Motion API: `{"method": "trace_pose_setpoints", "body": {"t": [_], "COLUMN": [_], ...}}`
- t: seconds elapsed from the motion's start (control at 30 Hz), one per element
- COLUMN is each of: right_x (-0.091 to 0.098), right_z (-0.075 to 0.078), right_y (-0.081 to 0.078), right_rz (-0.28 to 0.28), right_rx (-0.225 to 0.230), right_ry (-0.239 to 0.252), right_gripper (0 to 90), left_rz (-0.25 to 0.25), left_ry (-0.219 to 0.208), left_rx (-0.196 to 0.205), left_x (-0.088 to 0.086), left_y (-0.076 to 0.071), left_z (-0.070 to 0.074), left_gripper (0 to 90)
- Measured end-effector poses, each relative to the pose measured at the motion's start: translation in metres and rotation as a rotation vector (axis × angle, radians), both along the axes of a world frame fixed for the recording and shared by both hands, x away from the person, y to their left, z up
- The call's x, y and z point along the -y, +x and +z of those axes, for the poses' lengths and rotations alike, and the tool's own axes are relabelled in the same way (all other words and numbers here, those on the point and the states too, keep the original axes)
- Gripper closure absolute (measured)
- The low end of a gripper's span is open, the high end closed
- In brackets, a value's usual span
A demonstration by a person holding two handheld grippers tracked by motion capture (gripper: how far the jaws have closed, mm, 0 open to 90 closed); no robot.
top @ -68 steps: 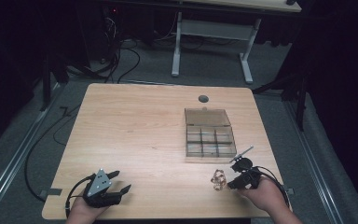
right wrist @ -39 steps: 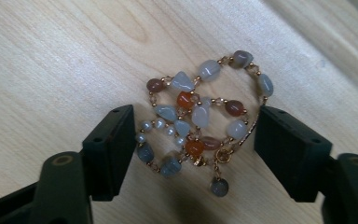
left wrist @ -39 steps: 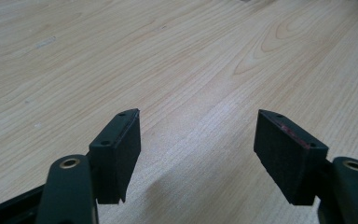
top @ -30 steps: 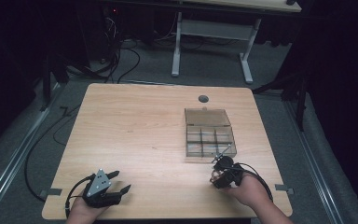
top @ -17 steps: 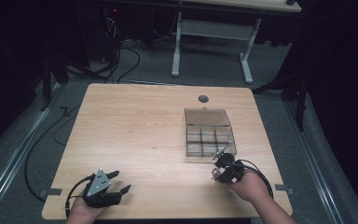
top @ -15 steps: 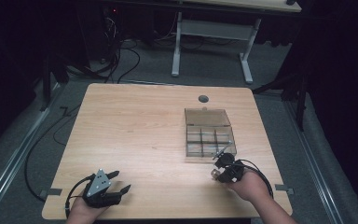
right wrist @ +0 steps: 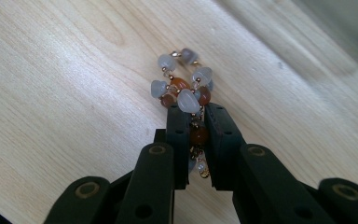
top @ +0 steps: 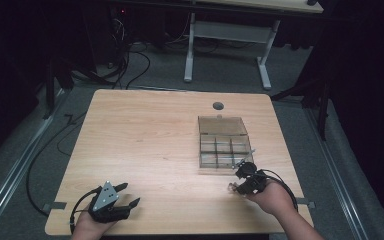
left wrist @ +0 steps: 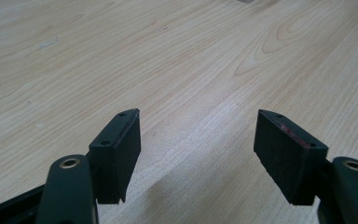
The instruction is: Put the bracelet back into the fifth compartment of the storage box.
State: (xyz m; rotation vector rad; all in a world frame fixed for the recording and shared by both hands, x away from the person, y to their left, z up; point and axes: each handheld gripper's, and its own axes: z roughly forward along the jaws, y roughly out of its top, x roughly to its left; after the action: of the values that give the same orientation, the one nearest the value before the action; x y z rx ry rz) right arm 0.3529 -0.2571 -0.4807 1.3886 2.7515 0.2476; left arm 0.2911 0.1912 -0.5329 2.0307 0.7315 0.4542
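Observation:
A bracelet [right wrist: 182,88] of milky white and amber beads on a thin gold chain lies bunched on the wooden table [top: 145,140] near its front right edge. My right gripper [right wrist: 196,112] has just been closing and is shut on it, with beads pinched between the pads. In the high view the right gripper [top: 236,184] sits just in front of the clear compartment box [top: 221,125], the bracelet [top: 230,188] at its tip. My left gripper [top: 130,194] rests at the front left of the table, open, nothing between its jaws [left wrist: 198,135].
The compartment box lies open with its lid folded back, several small cells facing up. A round cable hole [top: 218,105] sits near the table's far edge. Cables and a second desk frame stand on the floor beyond.
My right gripper came in from the right over the bracelet and its jaws closed on it. The left gripper has stayed where it was.

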Motion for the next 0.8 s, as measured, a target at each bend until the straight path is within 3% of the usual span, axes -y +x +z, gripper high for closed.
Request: {"method": "trace_pose_setpoints", "body": {"t": [0.3, 0.37, 0.4, 0.5, 0.8], "right_x": [0.008, 0.010, 0.009, 0.012, 0.020], "right_z": [0.017, 0.021, 0.023, 0.026, 0.037], "right_y": [0.002, 0.004, 0.002, 0.004, 0.007], "right_rz": [-0.019, 0.006, -0.037, -0.016, -0.024], "right_rx": [0.015, 0.023, 0.006, 0.002, -0.006], "right_ry": [0.015, 0.016, 0.018, 0.023, 0.029], "right_gripper": [81.8, 81.8, 81.8, 81.8, 81.7], "left_rz": [-0.007, -0.007, -0.009, -0.010, -0.012], "left_ry": [0.001, 0.002, 0.003, 0.003, 0.005], "left_rx": [-0.004, -0.004, -0.005, -0.004, -0.005], "left_x": [0.000, 0.000, 0.000, 0.000, 0.000], "left_y": [0.000, 0.001, 0.001, 0.000, 0.000], "left_z": [0.000, 0.000, 0.000, 0.000, 0.000], "left_gripper": [32.2, 32.2, 32.2, 32.2, 32.1]}}
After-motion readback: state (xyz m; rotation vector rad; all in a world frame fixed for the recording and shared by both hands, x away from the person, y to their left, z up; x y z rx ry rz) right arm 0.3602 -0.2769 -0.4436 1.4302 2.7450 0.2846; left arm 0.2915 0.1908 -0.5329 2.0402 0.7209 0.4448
